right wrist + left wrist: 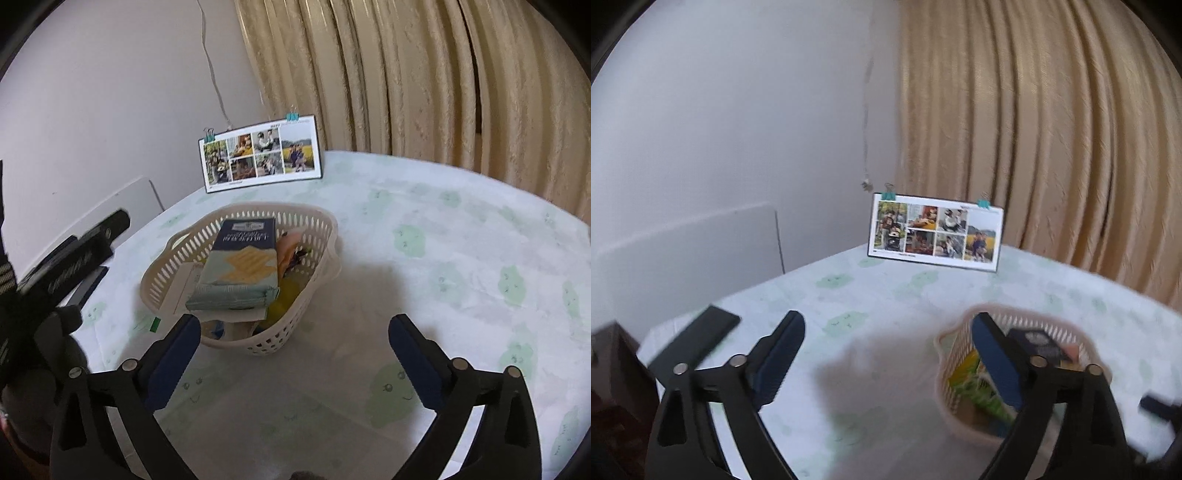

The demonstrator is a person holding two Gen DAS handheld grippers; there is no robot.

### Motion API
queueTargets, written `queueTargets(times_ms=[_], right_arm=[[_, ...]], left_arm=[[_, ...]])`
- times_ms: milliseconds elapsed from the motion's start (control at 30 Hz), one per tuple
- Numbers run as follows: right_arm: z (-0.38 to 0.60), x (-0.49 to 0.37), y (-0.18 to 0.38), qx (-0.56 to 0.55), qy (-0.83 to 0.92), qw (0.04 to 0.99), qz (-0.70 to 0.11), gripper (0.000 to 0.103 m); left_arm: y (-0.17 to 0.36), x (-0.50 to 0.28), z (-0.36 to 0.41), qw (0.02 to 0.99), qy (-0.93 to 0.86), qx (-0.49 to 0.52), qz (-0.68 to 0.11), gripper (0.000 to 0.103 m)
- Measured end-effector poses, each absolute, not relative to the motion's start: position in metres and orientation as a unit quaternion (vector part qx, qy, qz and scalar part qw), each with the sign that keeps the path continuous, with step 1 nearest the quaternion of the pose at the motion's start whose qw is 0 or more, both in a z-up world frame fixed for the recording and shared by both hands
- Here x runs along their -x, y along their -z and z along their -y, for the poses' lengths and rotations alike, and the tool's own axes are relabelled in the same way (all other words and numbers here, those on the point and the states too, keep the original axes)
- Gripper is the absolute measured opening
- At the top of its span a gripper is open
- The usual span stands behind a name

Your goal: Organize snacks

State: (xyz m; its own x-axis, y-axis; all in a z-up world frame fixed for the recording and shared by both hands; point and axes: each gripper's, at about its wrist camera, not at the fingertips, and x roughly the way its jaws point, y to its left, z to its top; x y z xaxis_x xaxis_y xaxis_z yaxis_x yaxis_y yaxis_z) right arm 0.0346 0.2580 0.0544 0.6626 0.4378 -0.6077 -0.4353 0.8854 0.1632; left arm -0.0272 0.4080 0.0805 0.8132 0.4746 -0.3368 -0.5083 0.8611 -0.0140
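Both the left gripper [888, 325] and right gripper [295, 328] gape wide, holding nothing — print on the navy-and-teal snack box [240, 269] in the cream slotted plastic basket [325, 236] is unreadable.

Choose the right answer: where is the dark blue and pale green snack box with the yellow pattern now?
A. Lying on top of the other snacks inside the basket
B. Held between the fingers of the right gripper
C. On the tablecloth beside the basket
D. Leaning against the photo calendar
A: in the right wrist view the snack box lies on the pile inside the basket, and the right gripper is open and empty.
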Motion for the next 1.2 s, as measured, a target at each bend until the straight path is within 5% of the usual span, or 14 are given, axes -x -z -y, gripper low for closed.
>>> queueTargets(times_ms=[333, 1200], right_arm=[[-0.266, -0.027, -0.054, 0.029, -0.246, 0.908, -0.336, 0.103], [-0.276, -0.019, -0.05, 0.045, -0.262, 0.898, -0.349, 0.103]], left_arm=[[-0.063, 0.032, -0.383, 0.946, -0.239, -0.046, -0.212, 0.098], [-0.059, 0.032, -0.383, 0.944, -0.233, -0.042, -0.228, 0.098]])
